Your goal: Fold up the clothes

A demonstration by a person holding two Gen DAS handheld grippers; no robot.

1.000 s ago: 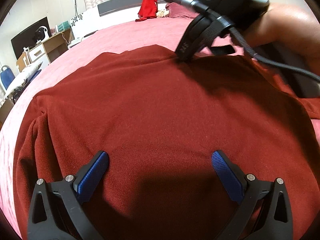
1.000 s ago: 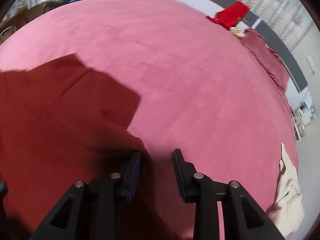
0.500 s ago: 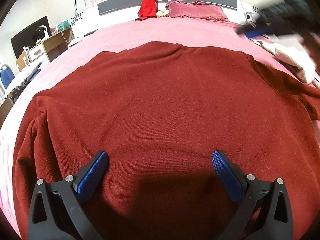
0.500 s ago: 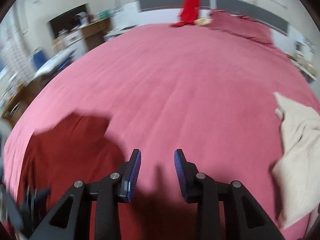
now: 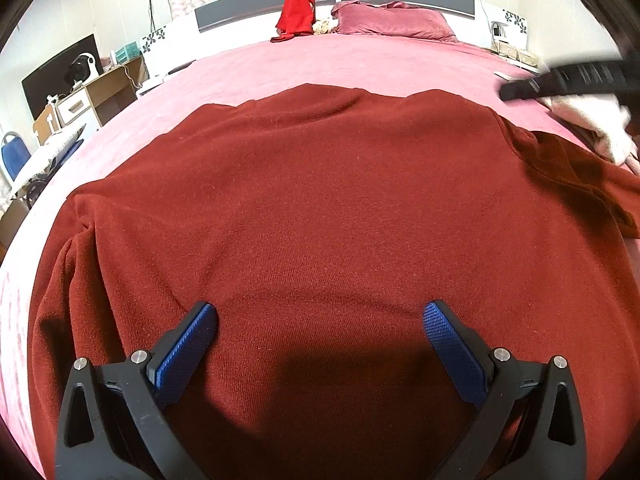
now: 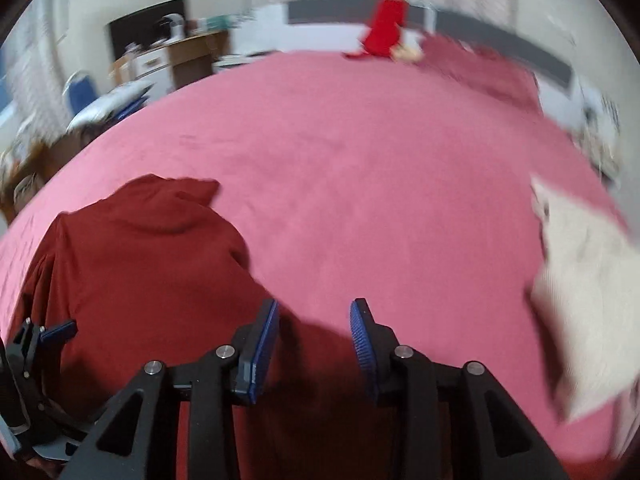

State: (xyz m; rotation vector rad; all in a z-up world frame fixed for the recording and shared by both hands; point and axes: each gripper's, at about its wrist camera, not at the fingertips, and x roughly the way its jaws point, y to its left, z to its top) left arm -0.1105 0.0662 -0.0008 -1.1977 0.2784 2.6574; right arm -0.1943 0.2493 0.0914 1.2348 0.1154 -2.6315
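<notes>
so one dark red sweater; one cream garment; one bright red cloth; one pillow; two grippers

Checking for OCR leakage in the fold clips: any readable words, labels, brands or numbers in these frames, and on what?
None can be read.
Black right gripper body, at the left wrist view's right edge: pale marks, motion-blurred, illegible.
Dark red knit sweater: no print or tag visible.
White headboard panels: a dark leaf pattern, not text.
Right wrist view: blurred, no text visible.
</notes>
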